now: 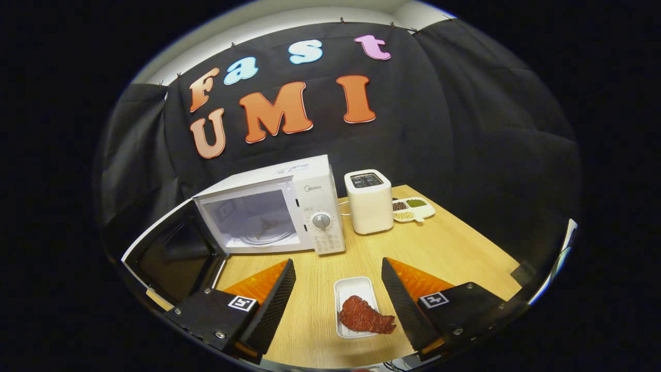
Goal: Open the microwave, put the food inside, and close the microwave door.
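Tool [338, 274] spread wide, gripping nothing. Between its fingers on the surface [454, 248]: small tray [351, 287] with meat [364, 316] overhanging one edge. Probably light, rigid, slick; best pinched across the rims. Beyond: microwave [273, 206], door [170, 258] open.

Evenly and warmly lit from overhead — worktop [454, 248] bright, soft short shadows under things. Faint glare on the open microwave door [173, 256]. Sharp at centre; strongly bowed and dimmer toward the edges — typical fisheye warp.
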The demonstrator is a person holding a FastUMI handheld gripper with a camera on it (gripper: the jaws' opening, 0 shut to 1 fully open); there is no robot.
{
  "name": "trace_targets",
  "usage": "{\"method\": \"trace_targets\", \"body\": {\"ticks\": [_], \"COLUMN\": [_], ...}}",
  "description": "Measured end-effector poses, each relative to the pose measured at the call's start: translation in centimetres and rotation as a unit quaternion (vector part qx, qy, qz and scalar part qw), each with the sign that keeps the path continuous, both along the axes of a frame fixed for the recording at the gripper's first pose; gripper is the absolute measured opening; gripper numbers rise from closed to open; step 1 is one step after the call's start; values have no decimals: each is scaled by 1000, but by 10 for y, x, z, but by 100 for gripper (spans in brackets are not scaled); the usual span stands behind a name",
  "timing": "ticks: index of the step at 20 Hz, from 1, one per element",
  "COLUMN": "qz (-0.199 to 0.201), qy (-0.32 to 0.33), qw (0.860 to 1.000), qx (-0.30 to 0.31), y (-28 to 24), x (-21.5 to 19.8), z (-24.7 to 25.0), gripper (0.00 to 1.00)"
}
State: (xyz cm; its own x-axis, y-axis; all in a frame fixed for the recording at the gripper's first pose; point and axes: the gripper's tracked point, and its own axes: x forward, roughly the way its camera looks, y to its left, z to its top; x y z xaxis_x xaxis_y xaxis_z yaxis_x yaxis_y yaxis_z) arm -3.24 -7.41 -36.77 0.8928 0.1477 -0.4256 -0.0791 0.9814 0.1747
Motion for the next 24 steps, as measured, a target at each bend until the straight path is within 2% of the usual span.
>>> {"method": "trace_targets", "body": {"ticks": [5,9,13,19,22,24], "qz": [-28,-56,-63,-89,-105,-113], "qy": [47,83,126,152,158,159], "qw": [996,990,979,966,964,962], "qx": [64,104,150,188,188,189], "y": [-20,-32,-26,-24,-30,-33], "x": [6,6,-5,-23,-25,-24], "z": [-57,-96,-123,-127,-128,-127], "gripper": [99,99,97,65,40,27]}}
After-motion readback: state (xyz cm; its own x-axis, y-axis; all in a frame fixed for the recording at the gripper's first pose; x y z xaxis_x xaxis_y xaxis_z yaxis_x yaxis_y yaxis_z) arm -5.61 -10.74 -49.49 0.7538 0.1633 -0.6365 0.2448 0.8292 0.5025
